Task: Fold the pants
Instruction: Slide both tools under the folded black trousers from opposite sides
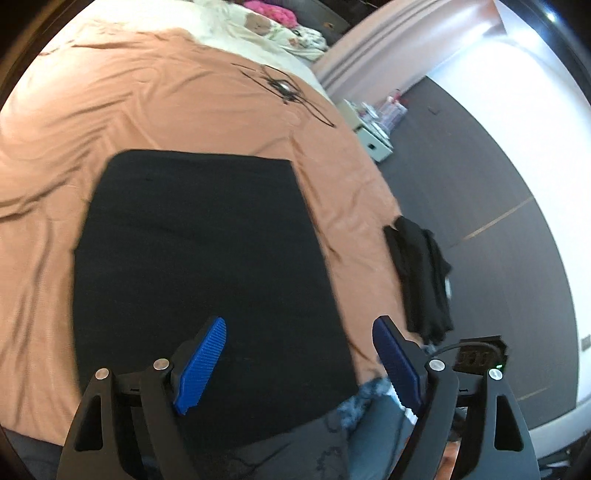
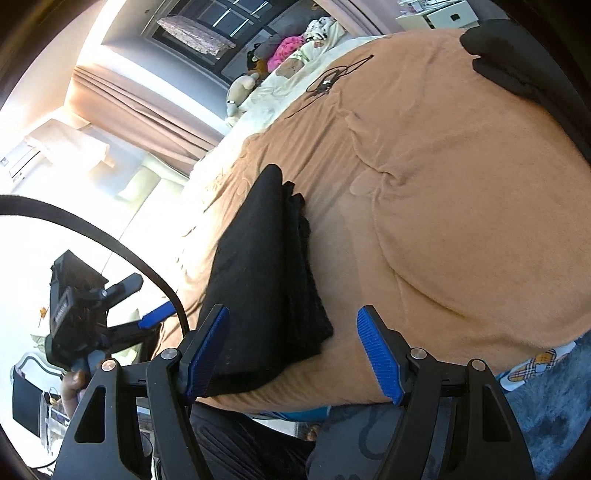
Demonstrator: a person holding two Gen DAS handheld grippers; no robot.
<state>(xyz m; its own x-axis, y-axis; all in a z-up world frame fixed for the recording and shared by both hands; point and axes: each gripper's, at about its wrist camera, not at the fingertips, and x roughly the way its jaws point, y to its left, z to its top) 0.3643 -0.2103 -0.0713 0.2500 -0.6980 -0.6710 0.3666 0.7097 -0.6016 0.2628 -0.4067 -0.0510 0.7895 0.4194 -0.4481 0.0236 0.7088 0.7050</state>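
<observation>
Bed (image 1: 184,92): tan cover, wrinkled; black cable (image 1: 291,92) tangled toward its far end, cream bedding and a pink item (image 1: 273,9) beyond. Second dark garment (image 1: 421,273): draped over the bed's right edge, well apart from the pants. Pants (image 1: 207,258): black, folded into a flat stack near the bed's near edge, layered edges visible in the right view. Your left claw (image 1: 299,365): spread wide, holding nothing, above the pants. Your right claw (image 2: 293,354): spread wide, empty, over the stack's near end.
</observation>
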